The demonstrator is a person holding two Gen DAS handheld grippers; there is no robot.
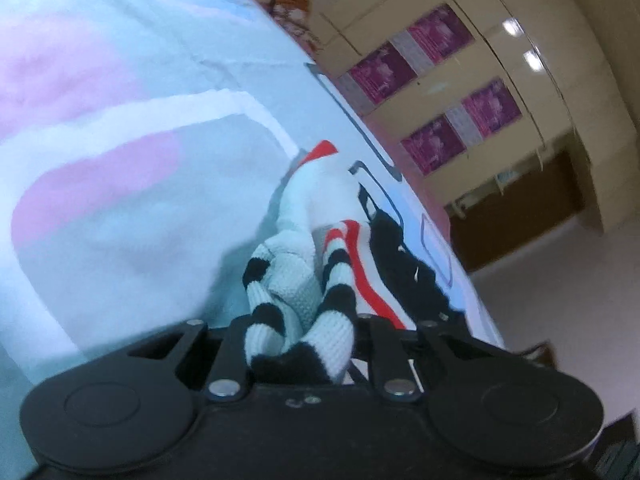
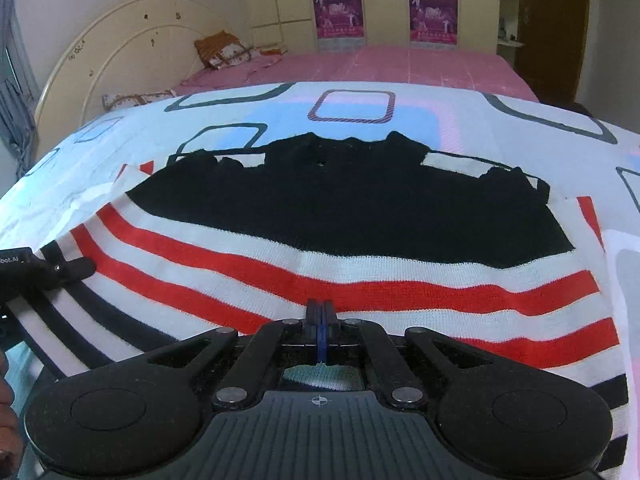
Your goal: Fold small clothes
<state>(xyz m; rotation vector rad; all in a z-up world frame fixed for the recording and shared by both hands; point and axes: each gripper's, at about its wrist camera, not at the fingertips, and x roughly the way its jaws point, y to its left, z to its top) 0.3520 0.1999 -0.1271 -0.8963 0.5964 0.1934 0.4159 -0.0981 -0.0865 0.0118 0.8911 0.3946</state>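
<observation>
A small knitted sweater (image 2: 344, 208), black on top with white, red and black stripes below, lies spread flat on a patterned sheet (image 2: 460, 108). My right gripper (image 2: 319, 316) is shut over the striped hem, its tips resting on a red stripe. No fabric shows between its pads. My left gripper (image 2: 60, 268) is at the sweater's left corner. In the left wrist view, the left gripper (image 1: 306, 320) is shut on a bunched black-and-white striped fold of the sweater (image 1: 300, 292), which is lifted and crumpled in front of it.
The sheet (image 1: 120, 200) covers the near surface. Behind it is a pink bed (image 2: 400, 64) with a cream headboard (image 2: 120, 40) and an orange bag (image 2: 220, 50). A wardrobe with purple posters (image 2: 340, 12) stands at the back. A person's hand (image 2: 6, 400) shows at the left edge.
</observation>
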